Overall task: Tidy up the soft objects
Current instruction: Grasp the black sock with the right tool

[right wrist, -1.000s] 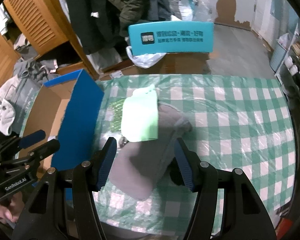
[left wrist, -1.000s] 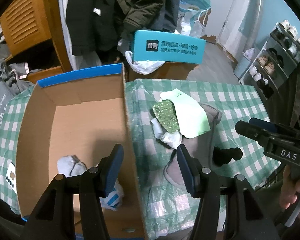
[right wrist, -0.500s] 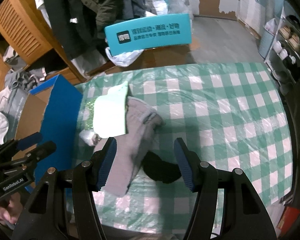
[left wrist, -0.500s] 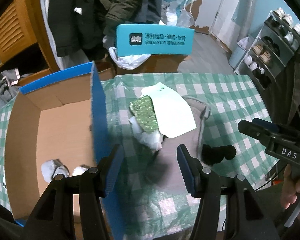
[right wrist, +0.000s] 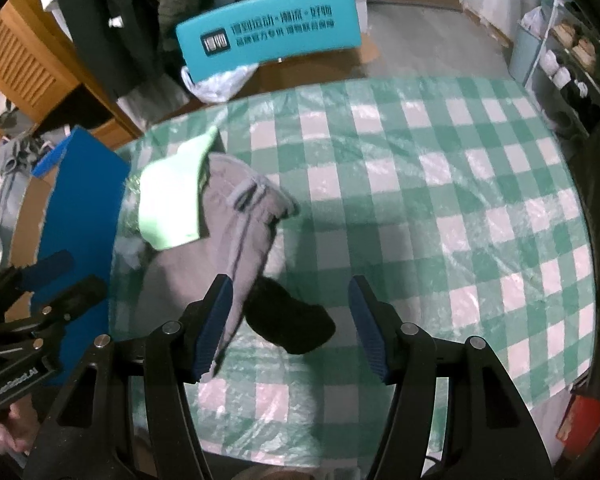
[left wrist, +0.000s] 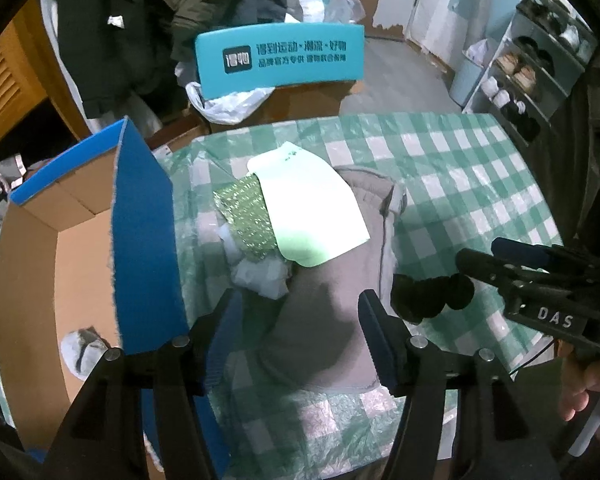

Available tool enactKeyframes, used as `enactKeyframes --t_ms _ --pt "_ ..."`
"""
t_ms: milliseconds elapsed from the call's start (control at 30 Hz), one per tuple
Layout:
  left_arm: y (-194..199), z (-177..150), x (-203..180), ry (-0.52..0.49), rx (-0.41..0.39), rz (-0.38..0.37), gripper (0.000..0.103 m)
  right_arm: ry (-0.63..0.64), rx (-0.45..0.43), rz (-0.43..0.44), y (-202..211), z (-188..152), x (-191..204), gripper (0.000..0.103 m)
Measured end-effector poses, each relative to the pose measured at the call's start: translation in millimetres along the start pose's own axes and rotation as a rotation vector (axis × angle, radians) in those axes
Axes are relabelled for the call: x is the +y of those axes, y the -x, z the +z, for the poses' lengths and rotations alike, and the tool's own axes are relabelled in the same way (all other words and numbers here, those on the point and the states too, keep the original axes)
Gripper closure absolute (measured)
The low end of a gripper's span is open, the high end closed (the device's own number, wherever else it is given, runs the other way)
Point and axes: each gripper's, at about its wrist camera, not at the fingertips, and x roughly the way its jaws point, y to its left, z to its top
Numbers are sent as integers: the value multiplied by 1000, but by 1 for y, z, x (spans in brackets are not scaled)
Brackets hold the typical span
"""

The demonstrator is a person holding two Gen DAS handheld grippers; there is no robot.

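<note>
The left hand-held gripper [left wrist: 300,330] points steeply down over the near part of a long grey fabric garment [left wrist: 324,320] lying on the table with a green-and-white checked plastic cover [left wrist: 460,184]; its blue-padded jaws have just been opening and now stand apart, with the grey cloth seen between them but below, neither pad pressing on it. The right hand-held gripper [right wrist: 290,326] also has its jaws spread and empty, hovering over a small black soft item [right wrist: 290,320] that lies just beside the garment's near end; whether that item is a sock or something else is hard to make out. On top of the grey garment's far half lies a pale green flat sheet [left wrist: 308,208], and partly tucked under its left edge are a glittery green piece [left wrist: 244,216] and a crumpled white bit [left wrist: 264,276], so their full shapes stay hidden. To the left stands an open cardboard box with blue outer walls [left wrist: 144,240]; inside, a whitish-grey bundle [left wrist: 82,350] shows at the bottom, partly cut off by the box wall and the gripper body. In the right wrist view the picture is somewhat blurred. A person's fingers [left wrist: 580,388] appear at the right edge behind the other tool.
</note>
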Motion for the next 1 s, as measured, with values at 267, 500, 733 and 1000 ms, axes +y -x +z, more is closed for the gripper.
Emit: enactKeyframes --t_ms 267,500,733,1000 --pt "-18 -2 -8 -16 42 8 41 23 67 1 -25 -3 1 42" --pt "-31 0 -8 -10 75 5 41 44 125 -1 -47 -8 1 42" --pt "-38 1 -7 -8 94 2 41 70 162 -1 -61 -12 2 42" --pt "-47 4 -3 27 111 -12 41 113 180 22 -68 -11 10 59"
